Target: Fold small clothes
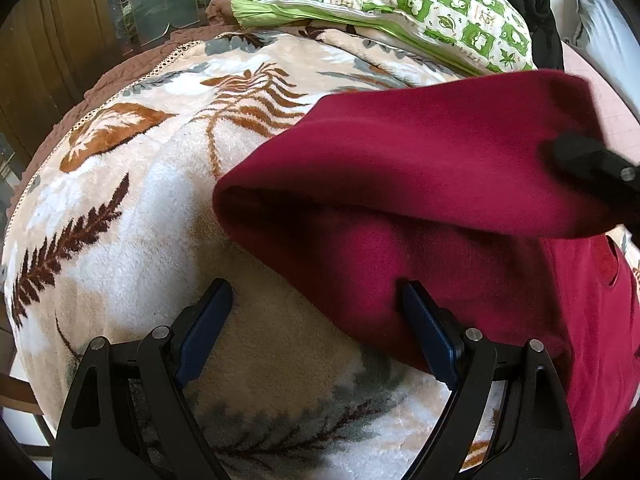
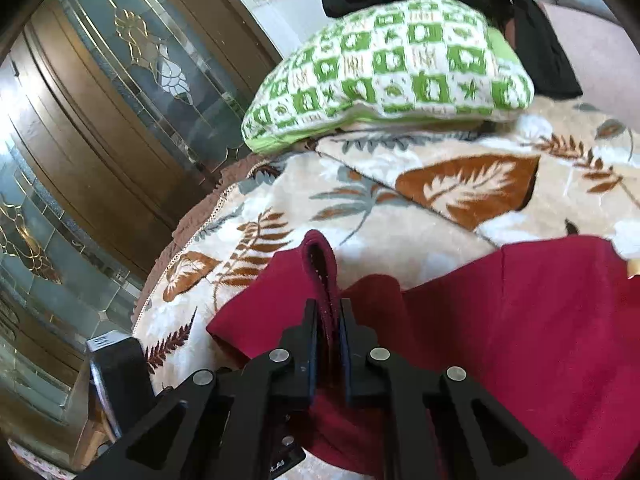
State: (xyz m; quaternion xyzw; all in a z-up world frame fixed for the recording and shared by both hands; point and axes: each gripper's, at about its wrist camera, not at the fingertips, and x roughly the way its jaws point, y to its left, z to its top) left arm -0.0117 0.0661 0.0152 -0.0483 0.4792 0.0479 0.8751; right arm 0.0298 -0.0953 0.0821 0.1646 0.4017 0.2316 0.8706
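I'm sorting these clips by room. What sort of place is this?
Most likely a bedroom at home: a plush leaf-print blanket covers a bed-like surface, a green-checked pillow lies on it, and a wooden door with decorative glass stands behind.

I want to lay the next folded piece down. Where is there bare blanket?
Free: the leaf-print blanket left of the red garment, ahead of the open left hand-held gripper. Crowded: the far end, under the green checked pillow, and the right side, where the right hand-held gripper pinches a fold of the garment.
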